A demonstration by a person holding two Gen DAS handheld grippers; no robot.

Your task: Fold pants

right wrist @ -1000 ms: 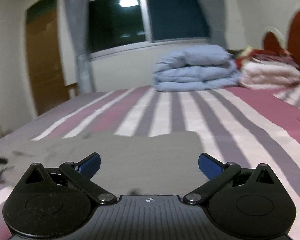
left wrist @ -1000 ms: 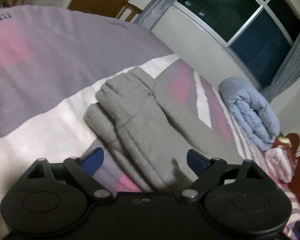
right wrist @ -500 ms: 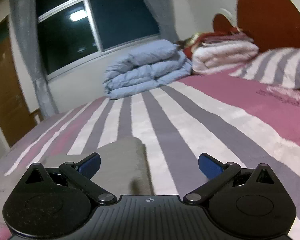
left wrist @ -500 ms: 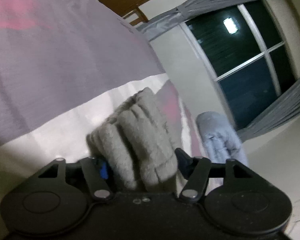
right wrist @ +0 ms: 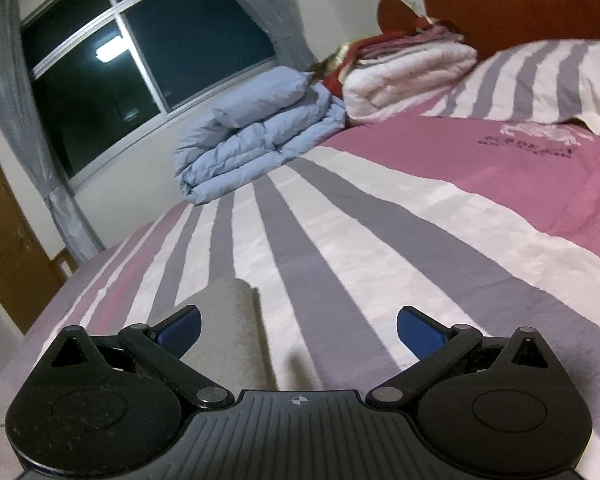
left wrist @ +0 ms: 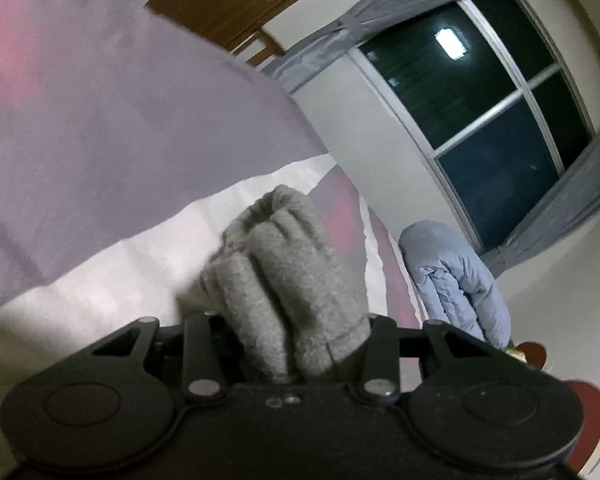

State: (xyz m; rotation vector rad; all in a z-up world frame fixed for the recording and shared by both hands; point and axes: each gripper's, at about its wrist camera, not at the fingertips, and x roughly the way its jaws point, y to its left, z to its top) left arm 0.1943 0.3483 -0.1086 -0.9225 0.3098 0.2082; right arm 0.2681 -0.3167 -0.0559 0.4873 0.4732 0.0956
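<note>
The grey fleece pants lie on the striped bedspread and bunch up in thick folds between the jaws of my left gripper. Those jaws are closing and squeeze the cloth from both sides, which hides the pads. In the right wrist view a folded edge of the pants lies just inside the left blue fingertip. My right gripper stands open low over the bedspread, with only that cloth edge at its left side and nothing gripped.
A folded light-blue duvet lies at the far side of the bed below the dark window. Folded white and red blankets, a striped pillow and a red headboard are at the right. A wooden door stands left.
The left jaws have closed in from wide apart onto the pants, gathering the cloth into a bunch. The right gripper has swung right, off the pants toward the pillow end, still open.
</note>
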